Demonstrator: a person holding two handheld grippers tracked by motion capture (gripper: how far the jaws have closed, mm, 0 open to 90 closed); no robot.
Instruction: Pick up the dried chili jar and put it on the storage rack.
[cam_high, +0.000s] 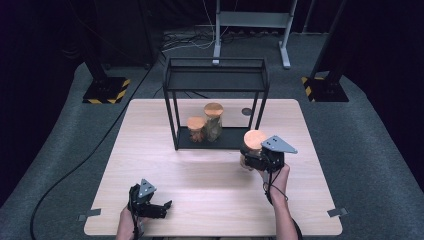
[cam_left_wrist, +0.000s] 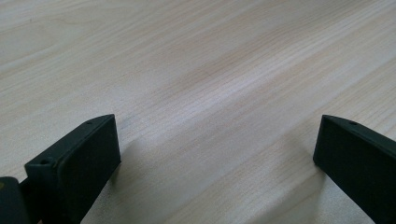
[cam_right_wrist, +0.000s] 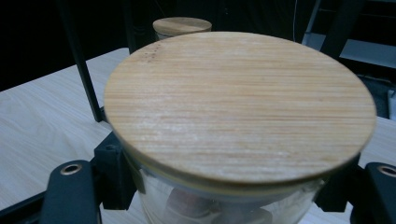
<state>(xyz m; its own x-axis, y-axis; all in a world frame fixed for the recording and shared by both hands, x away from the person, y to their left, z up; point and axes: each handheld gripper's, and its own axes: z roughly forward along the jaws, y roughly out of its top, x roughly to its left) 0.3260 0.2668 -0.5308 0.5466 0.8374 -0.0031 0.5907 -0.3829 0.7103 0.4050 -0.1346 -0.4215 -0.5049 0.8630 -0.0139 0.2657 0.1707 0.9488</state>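
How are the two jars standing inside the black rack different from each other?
The tall jar rises well above the short jar. The tall jar stands right of the short jar. The tall jar's lid looks wider than the short jar's. Both are clear glass with round wooden lids, on the black rack's bottom shelf.

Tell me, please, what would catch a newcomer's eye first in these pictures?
Probably the glass jar with its broad wooden lid, clamped in the right gripper near the table's right side. Next, the black rack at the table's far middle, with two more lidded jars on its bottom shelf.
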